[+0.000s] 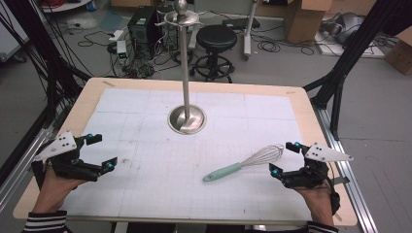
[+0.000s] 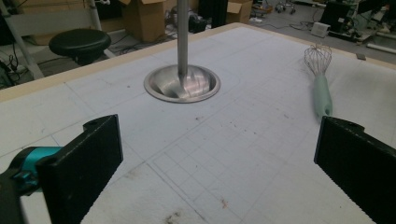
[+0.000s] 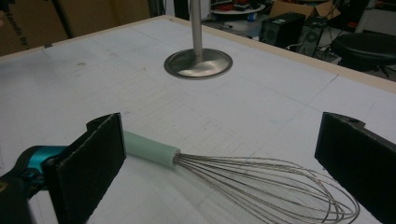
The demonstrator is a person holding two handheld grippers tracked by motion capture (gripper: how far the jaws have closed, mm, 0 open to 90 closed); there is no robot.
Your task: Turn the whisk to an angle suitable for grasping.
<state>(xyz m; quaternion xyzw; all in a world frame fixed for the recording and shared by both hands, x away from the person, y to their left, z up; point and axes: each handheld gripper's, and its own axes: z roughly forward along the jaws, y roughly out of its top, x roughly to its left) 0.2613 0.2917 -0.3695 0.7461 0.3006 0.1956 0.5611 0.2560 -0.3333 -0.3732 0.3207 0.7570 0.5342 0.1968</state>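
A whisk (image 1: pixel 245 164) with a mint-green handle and a wire head lies flat on the white gridded mat, at the right front. My right gripper (image 1: pixel 285 158) stands open just right of its wire head; in the right gripper view the whisk (image 3: pixel 243 172) lies between and beyond the jaws, untouched. A steel stand (image 1: pixel 186 118) with a round base, a tall pole and hooks at its top rises at the mat's middle. My left gripper (image 1: pixel 103 151) is open at the left front, with nothing between its jaws. From the left gripper view the stand's base (image 2: pixel 182 84) and the whisk (image 2: pixel 321 81) lie ahead.
The white mat (image 1: pixel 145 174) covers most of a wooden table (image 1: pixel 85 104). Behind the table stand a black stool (image 1: pixel 216 39), computer cases, cables and cardboard boxes. Black frame struts run along both sides of the table.
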